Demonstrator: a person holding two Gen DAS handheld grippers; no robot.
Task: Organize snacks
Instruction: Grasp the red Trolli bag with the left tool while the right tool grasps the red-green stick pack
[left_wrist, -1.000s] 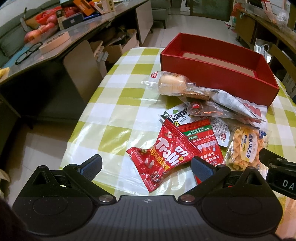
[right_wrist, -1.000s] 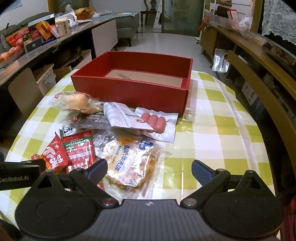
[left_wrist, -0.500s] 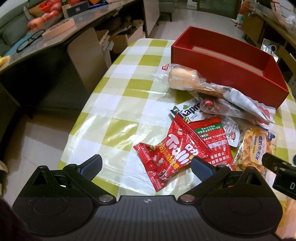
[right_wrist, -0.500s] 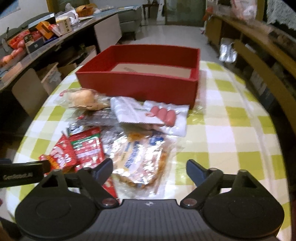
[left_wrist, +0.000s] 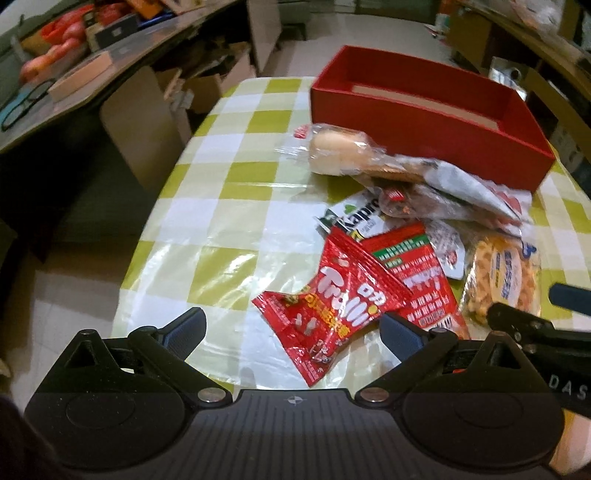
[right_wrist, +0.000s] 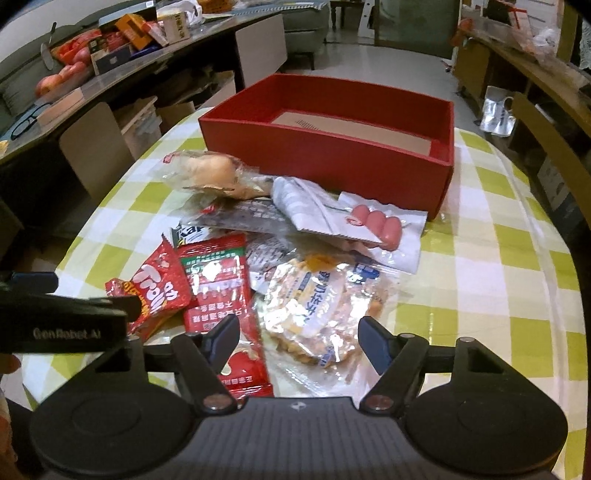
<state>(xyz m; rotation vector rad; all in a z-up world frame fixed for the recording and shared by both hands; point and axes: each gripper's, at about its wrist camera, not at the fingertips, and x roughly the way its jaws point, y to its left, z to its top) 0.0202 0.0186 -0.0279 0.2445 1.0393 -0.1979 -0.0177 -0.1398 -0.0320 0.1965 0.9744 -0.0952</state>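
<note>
- Grippers first: the left gripper and the right gripper both stand with jaws spread wide and nothing between them.
- Over the last second the right one has dropped in low on the snack pile; its fingers now straddle the clear cracker bag, which sat further ahead a moment ago.
- The left one has drifted a little back and left of the pile, so the red Trolli pack has slid from dead centre toward its right finger.
- My reading: the right side is lining up the first pick, and no snack has gone into the red box yet, which looks bare inside.
- From the right gripper, the cracker bag lies at 12 o'clock, just beyond the fingertips and partly between them; the sausage pack is further off at 12 to 1 o'clock, and the box well beyond that at 12.
- From the left gripper, the Trolli pack lies at 1 o'clock, touching or nearly touching the right finger; the bun is far off at 12 to 1.
- All of it rests on the checked tablecloth.
</note>
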